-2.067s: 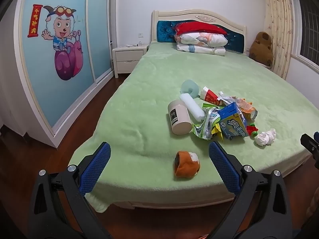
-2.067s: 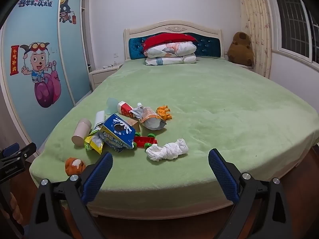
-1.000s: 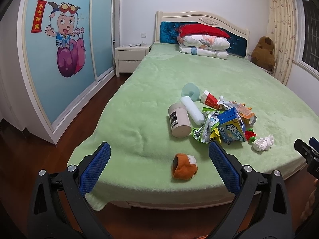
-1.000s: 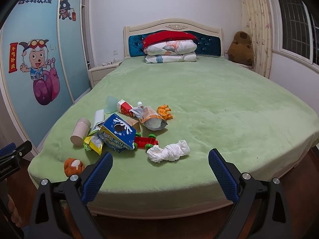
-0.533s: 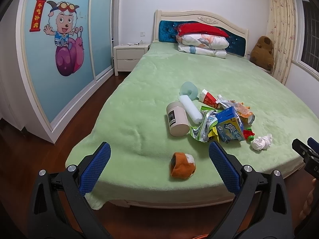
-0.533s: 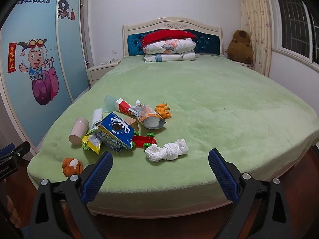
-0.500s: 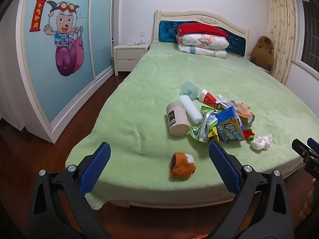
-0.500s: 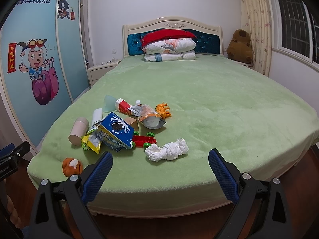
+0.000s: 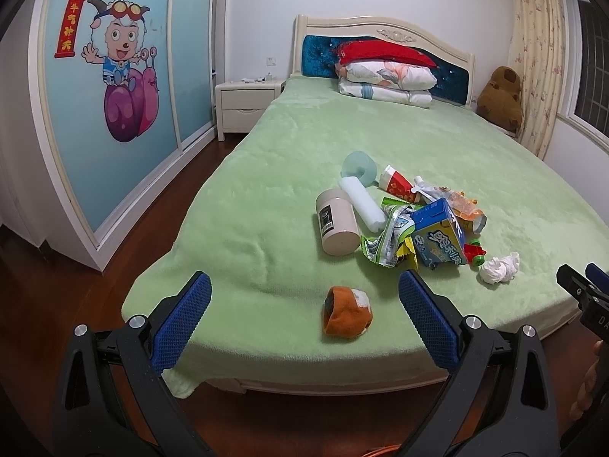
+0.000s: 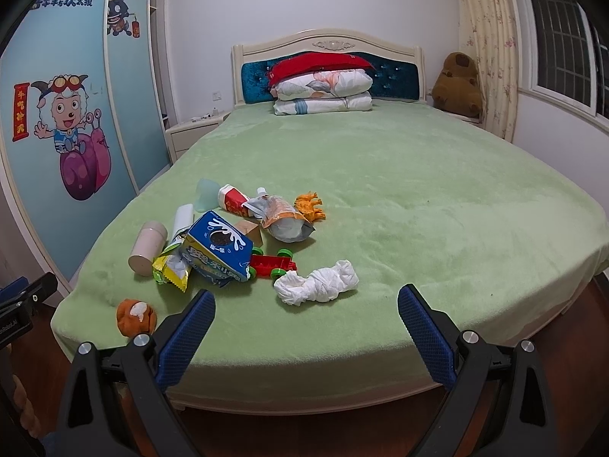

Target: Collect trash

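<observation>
A heap of trash lies on the green bed [image 9: 266, 175] [image 10: 437, 205]. It holds a beige cup [image 9: 337, 226] [image 10: 147, 243], a blue milk carton [image 9: 437, 238] [image 10: 219, 245], a green and yellow wrapper [image 9: 386, 242] [image 10: 171, 268], a crumpled white tissue [image 9: 498, 268] [image 10: 318, 282] and a pouch [image 10: 285, 217]. An orange sock ball [image 9: 346, 314] [image 10: 136, 316] lies alone near the foot edge. My left gripper [image 9: 304, 318] is open, short of the sock ball. My right gripper [image 10: 306, 323] is open, just short of the tissue. Both hold nothing.
A red and green toy car [image 10: 272, 262], an orange toy [image 10: 310, 205] and a pale blue bottle [image 9: 361, 203] lie in the heap. Pillows [image 10: 323, 89] sit at the headboard. A wardrobe [image 9: 114, 87] and nightstand [image 9: 247, 108] stand left, above the wooden floor [image 9: 57, 304].
Both views have drifted slightly; the heap sits a little lower and closer in the right wrist view. Nothing on the bed has moved and both grippers stay open.
</observation>
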Motion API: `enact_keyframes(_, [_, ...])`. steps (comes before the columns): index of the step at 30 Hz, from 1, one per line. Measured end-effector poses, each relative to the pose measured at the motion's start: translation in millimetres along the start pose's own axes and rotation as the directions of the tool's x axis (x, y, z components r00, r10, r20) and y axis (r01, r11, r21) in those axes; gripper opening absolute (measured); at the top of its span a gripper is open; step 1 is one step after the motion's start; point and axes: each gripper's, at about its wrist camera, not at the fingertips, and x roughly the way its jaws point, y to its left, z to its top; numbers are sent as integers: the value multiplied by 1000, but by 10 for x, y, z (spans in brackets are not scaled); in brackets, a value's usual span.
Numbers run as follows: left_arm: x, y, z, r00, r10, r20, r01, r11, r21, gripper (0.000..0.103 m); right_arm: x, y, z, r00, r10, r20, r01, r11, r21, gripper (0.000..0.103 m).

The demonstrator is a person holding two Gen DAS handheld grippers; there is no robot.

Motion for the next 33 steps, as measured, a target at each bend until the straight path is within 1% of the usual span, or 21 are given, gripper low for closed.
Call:
enact_keyframes(11, [48, -14, -31, 1000, -1, -13, 1, 1000, 12, 96, 29, -39, -25, 1000, -3, -7, 3, 1000, 17, 95])
enact_keyframes(16, [73, -2, -27, 1000, 7, -24, -7, 1000, 14, 96, 42, -30, -31, 1000, -9, -9, 9, 1000, 13, 95])
enact_keyframes(25, [125, -1, -34, 999, -2, -39, 3, 1000, 18, 96, 42, -14, -39, 1000, -9, -15, 10, 1000, 6, 95])
enact_keyframes(27, [148, 12, -40, 999, -16, -46, 17, 1000, 13, 96, 40, -8, -41, 1000, -7, -17, 8, 1000, 4, 95])
enact_keyframes(30, [258, 38, -79, 995, -78, -59, 79, 997, 5, 96, 62, 22, -63, 1000, -10, -24, 10, 1000, -5, 95])
enact_keyframes(33, [494, 24, -170, 979, -165, -123, 167, 986, 4, 96, 87, 44, -108, 999, -6, -36, 6, 1000, -7, 95])
